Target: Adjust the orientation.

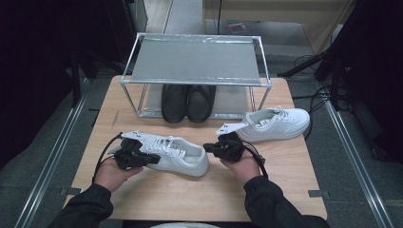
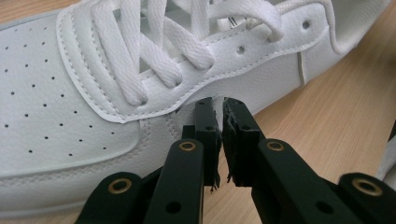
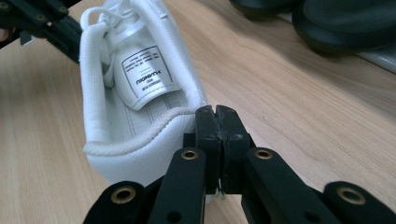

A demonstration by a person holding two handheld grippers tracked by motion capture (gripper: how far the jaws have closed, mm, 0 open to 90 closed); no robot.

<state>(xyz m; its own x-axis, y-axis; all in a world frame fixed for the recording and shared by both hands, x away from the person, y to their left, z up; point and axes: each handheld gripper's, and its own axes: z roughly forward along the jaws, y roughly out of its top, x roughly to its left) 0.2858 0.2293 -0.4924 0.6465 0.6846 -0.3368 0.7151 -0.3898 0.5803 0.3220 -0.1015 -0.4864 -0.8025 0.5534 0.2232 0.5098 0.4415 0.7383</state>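
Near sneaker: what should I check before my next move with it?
1. Left gripper pinching the sneaker at its side: ok.
2. Right gripper shut on the heel rim: ok.
3. Rack top shelf free: ok.
4. Second sneaker lying apart from this one: ok.
5. Both grips firm enough for a lift: cannot tell.

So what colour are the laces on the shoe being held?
White laces, like the white leather sneaker; clearest in the left gripper view.
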